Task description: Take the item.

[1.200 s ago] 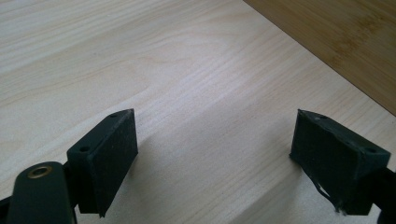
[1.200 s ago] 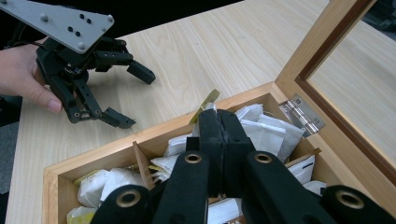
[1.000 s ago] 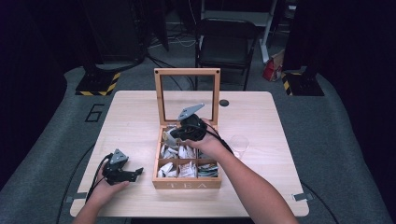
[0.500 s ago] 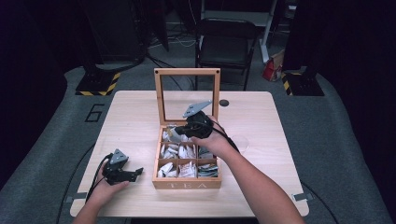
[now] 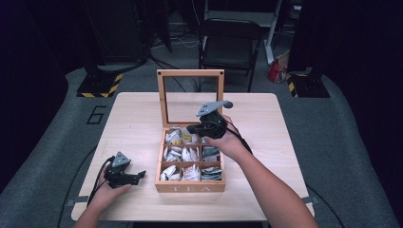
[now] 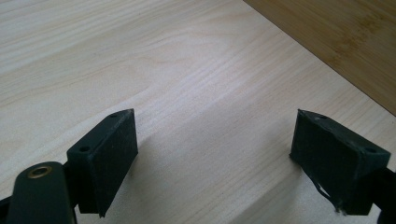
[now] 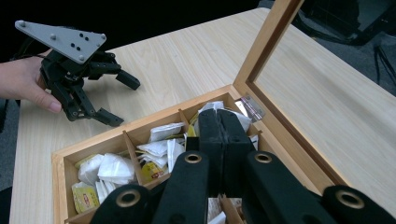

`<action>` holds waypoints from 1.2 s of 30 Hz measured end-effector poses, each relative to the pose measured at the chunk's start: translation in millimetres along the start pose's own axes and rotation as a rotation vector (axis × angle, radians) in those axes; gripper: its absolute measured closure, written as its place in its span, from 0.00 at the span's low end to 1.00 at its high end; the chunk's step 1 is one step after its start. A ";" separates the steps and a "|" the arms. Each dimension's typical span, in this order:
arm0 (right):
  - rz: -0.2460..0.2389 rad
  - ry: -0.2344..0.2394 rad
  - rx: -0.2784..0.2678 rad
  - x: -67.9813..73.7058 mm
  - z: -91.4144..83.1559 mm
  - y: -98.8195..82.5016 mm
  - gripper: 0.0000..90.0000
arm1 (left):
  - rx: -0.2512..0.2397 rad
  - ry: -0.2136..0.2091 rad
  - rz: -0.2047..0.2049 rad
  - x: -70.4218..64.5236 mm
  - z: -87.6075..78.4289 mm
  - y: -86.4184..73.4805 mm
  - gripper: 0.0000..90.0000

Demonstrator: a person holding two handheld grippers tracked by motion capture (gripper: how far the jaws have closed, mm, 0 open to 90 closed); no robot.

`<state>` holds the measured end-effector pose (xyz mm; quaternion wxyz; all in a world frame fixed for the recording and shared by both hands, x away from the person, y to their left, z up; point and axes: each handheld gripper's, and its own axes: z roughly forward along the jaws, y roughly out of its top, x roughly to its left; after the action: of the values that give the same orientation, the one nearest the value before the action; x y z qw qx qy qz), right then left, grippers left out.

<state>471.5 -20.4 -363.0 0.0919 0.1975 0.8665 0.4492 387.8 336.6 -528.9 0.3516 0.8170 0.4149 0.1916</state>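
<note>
A wooden tea box (image 5: 190,187) stands open at the middle of the table, its glass-paned lid (image 5: 190,73) upright at the back. Its compartments hold several paper tea bags (image 5: 183,154). My right gripper (image 5: 191,128) hovers over the back row, jaws pressed together with nothing visible between them. In the right gripper view the shut right gripper (image 7: 219,122) points at the tea bags (image 7: 161,140) near the lid (image 7: 261,46) hinge. My left gripper (image 5: 140,175) rests on the table left of the box, open. In its own view the left gripper (image 6: 215,135) spans bare wood.
The light wooden table (image 5: 133,118) has free room left and right of the box. A dark chair (image 5: 230,42) stands beyond the far edge. The box's side wall (image 6: 345,42) lies just ahead of the left gripper (image 7: 122,99).
My right gripper has moved a little to the right and upward above the box's back row, still shut. The left gripper has stayed where it was.
</note>
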 end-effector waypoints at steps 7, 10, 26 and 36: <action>0.002 -0.017 0.000 -3.2 -12.9 -2.8 1.00 | 0.004 0.000 0.006 0.3 -0.3 0.0 0.16; 0.001 -0.026 -0.003 -5.5 -18.8 -4.6 1.00 | 0.004 0.000 0.006 0.3 -0.3 0.1 0.16; 0.035 -0.084 -0.024 -19.6 -50.3 -15.7 1.00 | -0.002 0.002 0.000 0.0 0.1 0.0 0.16; 0.068 -0.121 -0.031 -29.1 -70.5 -31.2 1.00 | -0.001 0.001 -0.001 -0.1 0.1 0.0 0.16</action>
<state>466.0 -101.2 -348.1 0.1320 0.2521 0.8451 0.4526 387.8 336.5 -529.0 0.3520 0.8165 0.4152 0.1922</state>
